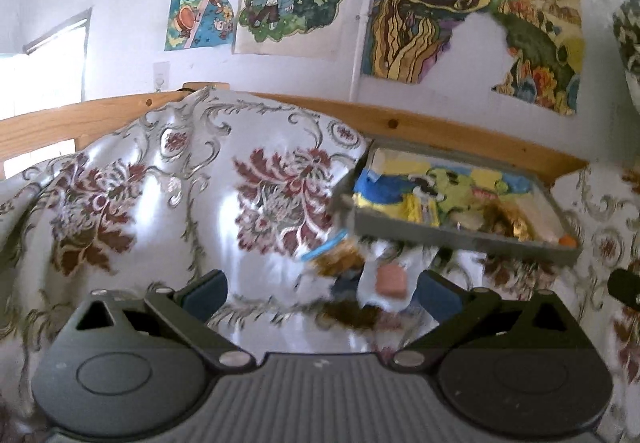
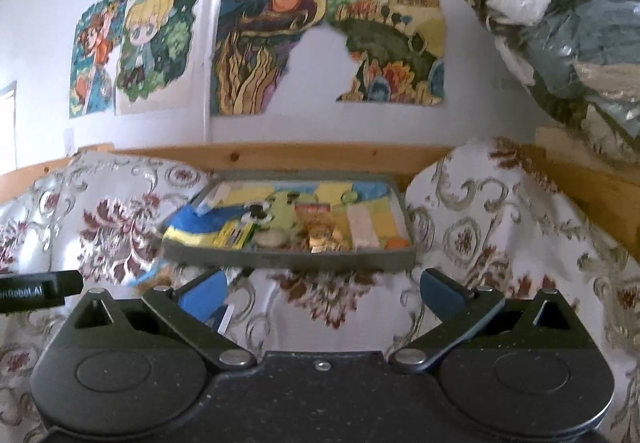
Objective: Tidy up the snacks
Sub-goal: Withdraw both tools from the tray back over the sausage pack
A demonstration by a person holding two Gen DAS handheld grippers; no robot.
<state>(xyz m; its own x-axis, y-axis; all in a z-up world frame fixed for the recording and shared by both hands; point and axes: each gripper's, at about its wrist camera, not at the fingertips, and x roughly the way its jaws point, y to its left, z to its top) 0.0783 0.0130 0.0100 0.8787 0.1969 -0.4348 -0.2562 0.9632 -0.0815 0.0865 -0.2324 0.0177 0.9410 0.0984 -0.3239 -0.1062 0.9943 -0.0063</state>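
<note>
Blue-padded left tongs (image 1: 320, 291) stand wide open over a blurred heap of snacks (image 1: 372, 283) on the floral cloth (image 1: 160, 183). Right tongs (image 2: 322, 293) are open too, gripping nothing, with a blue packet (image 2: 202, 299) by their left finger. Beyond both sits a grey tray (image 2: 288, 261) already filled with snacks, against a wooden rail (image 2: 304, 155). Drawings (image 2: 256, 55) cover the wall.

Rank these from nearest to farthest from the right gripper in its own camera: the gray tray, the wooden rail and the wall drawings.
1. Gray tray, just ahead on the floral cloth.
2. Wooden rail, behind the tray.
3. Wall drawings, above the rail.
</note>
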